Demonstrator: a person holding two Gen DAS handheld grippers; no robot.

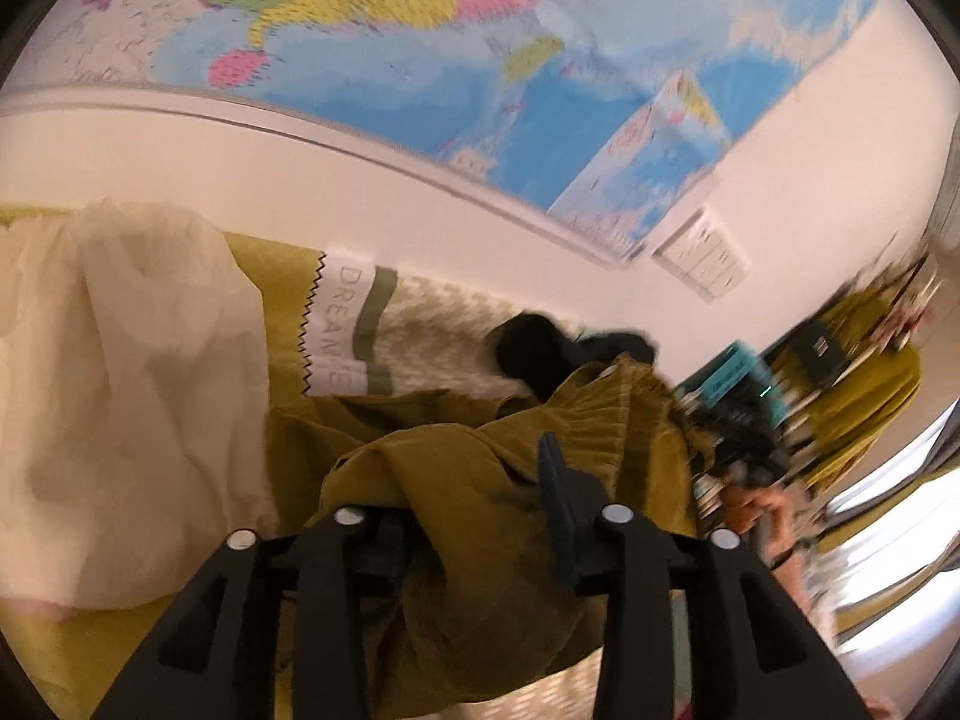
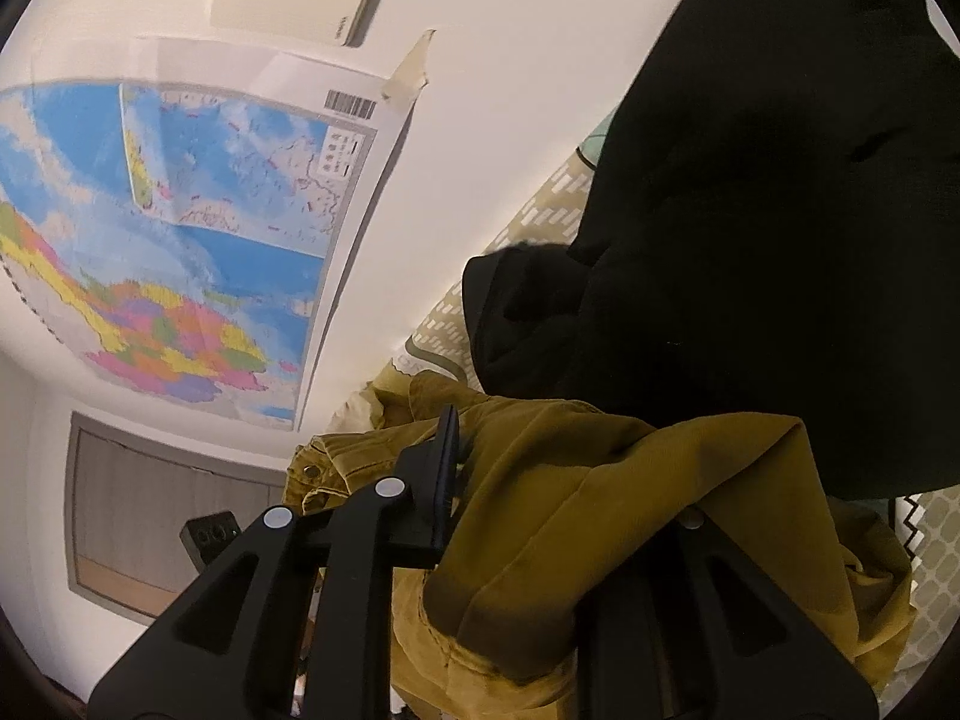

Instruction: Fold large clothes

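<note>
A mustard corduroy garment [image 1: 456,468] lies bunched on the bed. It fills the gap between the fingers of my left gripper [image 1: 468,480], which stand apart and open. The right finger's pad [image 1: 555,498] shows bare beside the cloth, and the left fingertip is hidden under it. In the right wrist view the same mustard garment [image 2: 600,480] is pinched in my right gripper [image 2: 558,462]. It drapes over and hides the right finger, and only the left finger [image 2: 447,468] shows. A snap button sits on the garment's waistband [image 2: 312,471].
A black garment [image 2: 720,210] lies just beyond the mustard one, small in the left wrist view [image 1: 534,348]. A cream garment [image 1: 120,390] is heaped at the left on the yellow-green bed cover [image 1: 282,288]. A patterned quilt [image 1: 432,324] lies against the white wall with its map [image 2: 180,210]. A person's hand [image 1: 756,510] is blurred at right.
</note>
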